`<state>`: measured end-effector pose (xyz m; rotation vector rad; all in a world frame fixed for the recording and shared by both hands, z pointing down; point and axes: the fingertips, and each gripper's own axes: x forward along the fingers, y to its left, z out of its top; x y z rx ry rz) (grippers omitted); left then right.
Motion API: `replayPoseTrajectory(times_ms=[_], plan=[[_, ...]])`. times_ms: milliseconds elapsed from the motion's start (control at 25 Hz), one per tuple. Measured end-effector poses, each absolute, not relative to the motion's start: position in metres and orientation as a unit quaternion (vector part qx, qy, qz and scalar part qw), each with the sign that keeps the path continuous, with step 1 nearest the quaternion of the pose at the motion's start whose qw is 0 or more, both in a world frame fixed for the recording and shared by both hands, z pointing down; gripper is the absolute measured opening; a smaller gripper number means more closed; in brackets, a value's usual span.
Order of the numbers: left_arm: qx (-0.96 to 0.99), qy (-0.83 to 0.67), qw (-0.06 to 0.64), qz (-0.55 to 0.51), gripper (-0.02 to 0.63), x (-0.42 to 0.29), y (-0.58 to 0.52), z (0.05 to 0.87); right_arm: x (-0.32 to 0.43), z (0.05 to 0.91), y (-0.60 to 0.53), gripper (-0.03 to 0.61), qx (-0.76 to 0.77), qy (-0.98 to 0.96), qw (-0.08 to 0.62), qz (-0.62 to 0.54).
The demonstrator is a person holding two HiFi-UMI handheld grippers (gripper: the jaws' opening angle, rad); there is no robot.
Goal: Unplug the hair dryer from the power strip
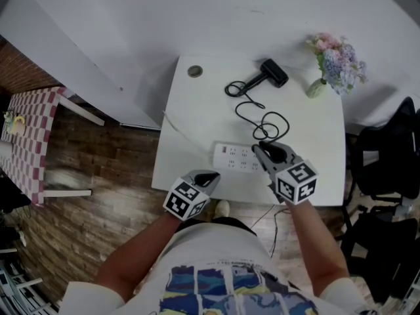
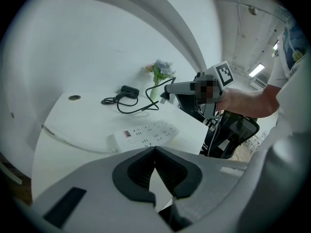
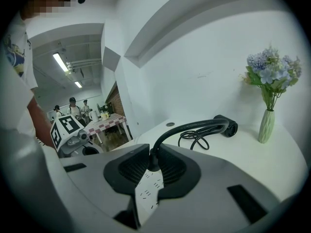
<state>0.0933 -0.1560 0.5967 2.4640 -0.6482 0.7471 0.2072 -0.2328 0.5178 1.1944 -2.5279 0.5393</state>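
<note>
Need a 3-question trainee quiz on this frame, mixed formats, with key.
1. True or false: the plug is seated in the power strip.
2. What does the left gripper hold? A) the plug B) nothing C) the power strip
3. Fill in: the hair dryer lies near a vase of ____.
Key: 1 false, the right gripper holds it clear of the strip. 2 B. 3 flowers.

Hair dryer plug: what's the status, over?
Right gripper jaws shut on plug. Plug out of power strip, held above it. Left gripper shut, empty. Nothing in the way.
</note>
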Motion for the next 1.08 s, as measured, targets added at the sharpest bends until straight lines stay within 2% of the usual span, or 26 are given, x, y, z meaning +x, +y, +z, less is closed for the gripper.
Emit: replayPoseTrajectory(times_ms=[1080], plan=[[0.898, -0.243, 0.256, 0.263, 0.003, 0.077, -0.148, 0.599, 0.218, 0.530, -0.236, 0.051, 0.430, -0.867, 0.132, 0.214]])
